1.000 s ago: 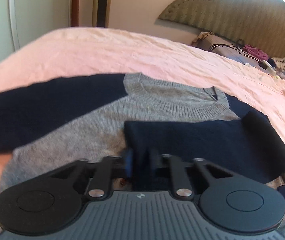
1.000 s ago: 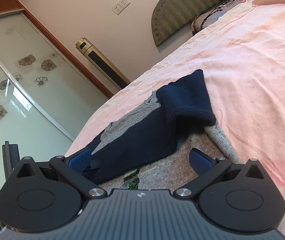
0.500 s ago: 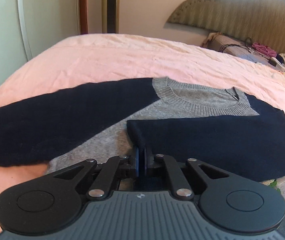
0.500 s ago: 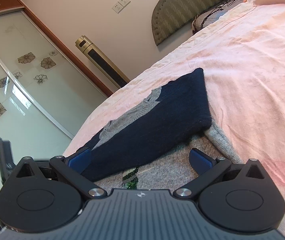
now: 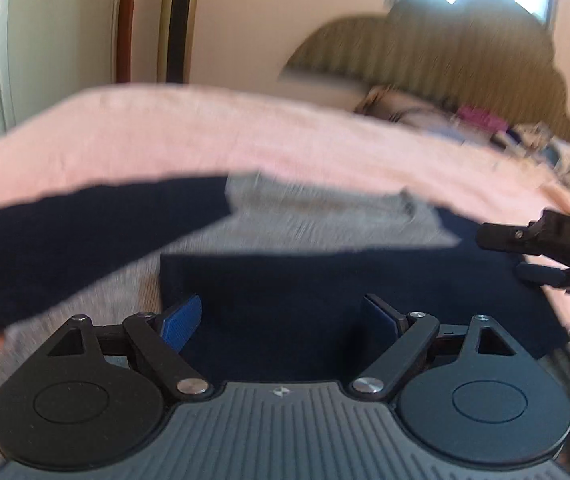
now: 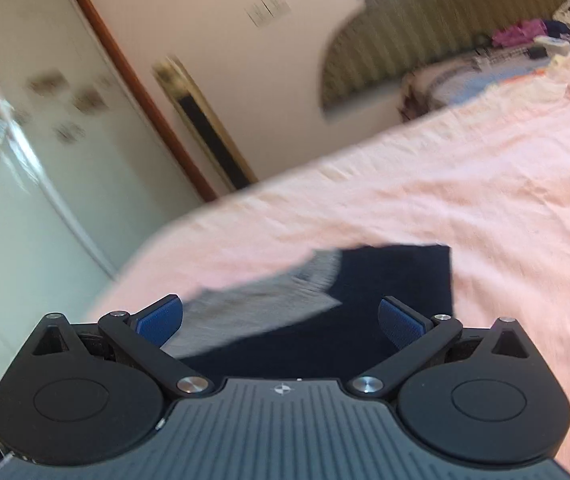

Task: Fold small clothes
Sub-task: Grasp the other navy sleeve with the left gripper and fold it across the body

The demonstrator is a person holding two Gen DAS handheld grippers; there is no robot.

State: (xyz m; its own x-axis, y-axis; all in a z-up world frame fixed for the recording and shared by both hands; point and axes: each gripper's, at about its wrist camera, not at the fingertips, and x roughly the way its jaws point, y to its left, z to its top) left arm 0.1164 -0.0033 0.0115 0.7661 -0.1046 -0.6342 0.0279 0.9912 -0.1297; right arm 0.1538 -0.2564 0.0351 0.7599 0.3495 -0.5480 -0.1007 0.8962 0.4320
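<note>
A grey sweater (image 5: pixel 305 220) with navy sleeves lies flat on the pink bed. One navy sleeve (image 5: pixel 345 292) is folded across the grey body; the other sleeve (image 5: pixel 65 248) stretches out to the left. My left gripper (image 5: pixel 281 320) is open and empty just above the folded sleeve. My right gripper (image 6: pixel 281 322) is open and empty over the sweater's navy shoulder part (image 6: pixel 397 280); it also shows in the left wrist view (image 5: pixel 541 256) at the right edge. Both views are blurred by motion.
The pink bedsheet (image 6: pixel 485 200) spreads wide around the sweater. A padded headboard (image 5: pixel 445 52) and a pile of clothes and clutter (image 6: pixel 545 36) lie at the far end. A glass wardrobe door (image 6: pixel 25 160) and a tall gold-framed unit (image 6: pixel 205 132) stand beside the bed.
My left gripper was shut on the folded sleeve's cuff and has opened and let it go. The sleeve now lies flat across the body. Both grippers are moving; the right has swung over the sweater.
</note>
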